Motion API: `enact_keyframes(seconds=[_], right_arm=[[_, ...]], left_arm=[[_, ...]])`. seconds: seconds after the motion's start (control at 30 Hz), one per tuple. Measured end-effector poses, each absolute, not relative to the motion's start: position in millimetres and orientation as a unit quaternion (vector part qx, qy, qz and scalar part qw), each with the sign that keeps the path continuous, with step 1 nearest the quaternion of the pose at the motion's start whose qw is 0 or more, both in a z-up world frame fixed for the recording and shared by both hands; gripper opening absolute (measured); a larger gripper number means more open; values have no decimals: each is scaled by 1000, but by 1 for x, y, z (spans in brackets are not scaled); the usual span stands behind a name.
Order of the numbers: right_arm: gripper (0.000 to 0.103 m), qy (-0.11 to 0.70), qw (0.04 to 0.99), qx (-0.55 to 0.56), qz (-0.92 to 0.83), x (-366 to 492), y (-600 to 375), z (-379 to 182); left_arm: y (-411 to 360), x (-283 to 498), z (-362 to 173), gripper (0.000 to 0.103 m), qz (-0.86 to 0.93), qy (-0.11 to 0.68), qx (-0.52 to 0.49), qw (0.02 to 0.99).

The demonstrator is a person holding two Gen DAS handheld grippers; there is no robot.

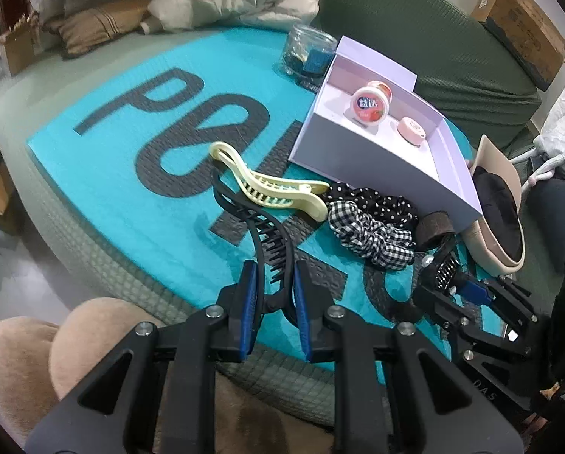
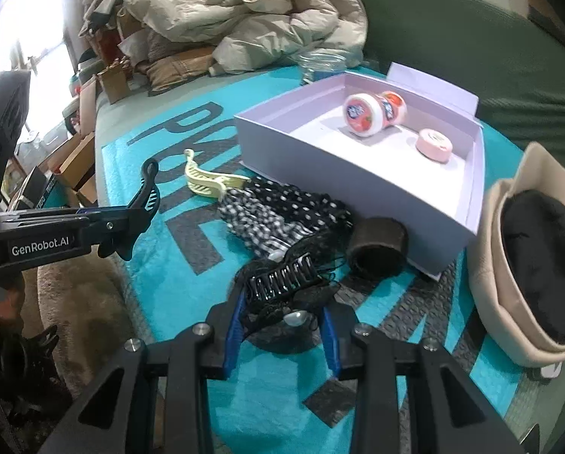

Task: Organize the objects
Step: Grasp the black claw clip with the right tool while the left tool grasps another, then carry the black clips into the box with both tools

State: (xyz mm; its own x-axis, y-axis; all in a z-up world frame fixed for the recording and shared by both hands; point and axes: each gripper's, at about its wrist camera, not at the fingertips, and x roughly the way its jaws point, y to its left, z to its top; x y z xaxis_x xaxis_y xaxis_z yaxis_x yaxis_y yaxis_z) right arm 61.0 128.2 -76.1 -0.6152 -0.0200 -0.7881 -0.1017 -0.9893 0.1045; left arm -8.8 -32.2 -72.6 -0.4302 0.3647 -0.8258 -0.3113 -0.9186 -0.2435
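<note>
My left gripper is shut on the stem of a long black banana hair clip, which points forward over the teal mat. The left gripper shows at the left of the right wrist view, holding that black clip. My right gripper is shut on a black comb clip with netting; that gripper also appears at the right of the left wrist view. A cream hair clip, a polka-dot scrunchie and a gingham scrunchie lie on the mat.
An open lilac box holds a red-lidded jar and a pink tin. A brown roller lies by its corner, a beige cap at the right, a glass jar behind. Crumpled bedding fills the back.
</note>
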Motion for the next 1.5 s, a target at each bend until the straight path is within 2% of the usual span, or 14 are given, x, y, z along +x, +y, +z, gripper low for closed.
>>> enact_keyframes(seconds=[0.83, 1.5], right_arm=[[36, 38, -27, -399, 916, 14, 128, -35], [36, 61, 40, -393, 917, 19, 197, -27]], left_arm=[[-15, -40, -35, 18, 860, 37, -464, 210], [72, -55, -26, 18, 837, 91, -460, 282]])
